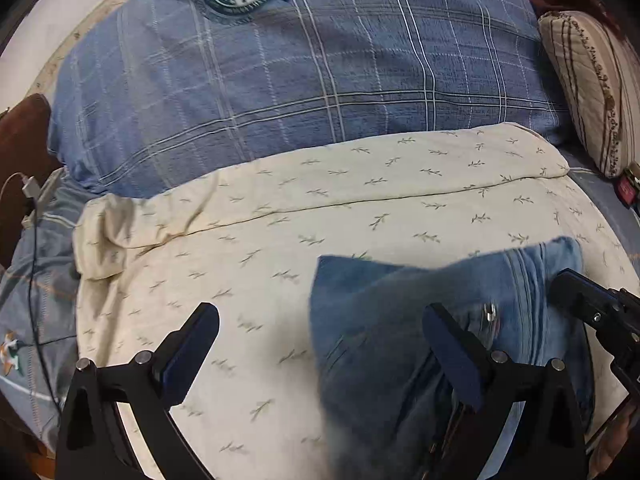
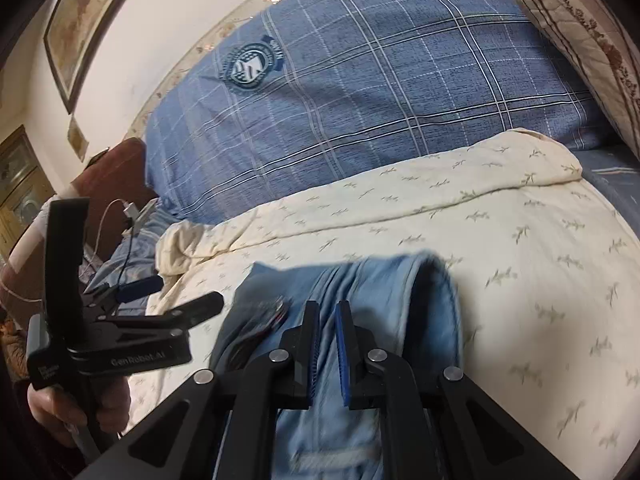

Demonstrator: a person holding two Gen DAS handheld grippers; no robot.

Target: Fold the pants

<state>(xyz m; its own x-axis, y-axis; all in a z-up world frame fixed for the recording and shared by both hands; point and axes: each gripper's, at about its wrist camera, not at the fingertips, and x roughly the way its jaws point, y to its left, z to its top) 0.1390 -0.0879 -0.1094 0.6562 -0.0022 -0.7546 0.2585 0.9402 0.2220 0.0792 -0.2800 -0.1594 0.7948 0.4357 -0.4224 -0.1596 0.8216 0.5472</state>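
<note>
The blue jeans [image 2: 360,292] lie bunched on the cream leaf-print quilt [image 2: 520,240]. The right gripper [image 2: 328,312] looks clenched on a fold of denim, though blur hides the contact. The left gripper [image 1: 320,320] stands wide apart, empty, just left of the jeans.

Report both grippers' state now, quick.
Left gripper: open, nothing between its fingers.
Right gripper: shut on the jeans, a fold pinched between its pads.
</note>
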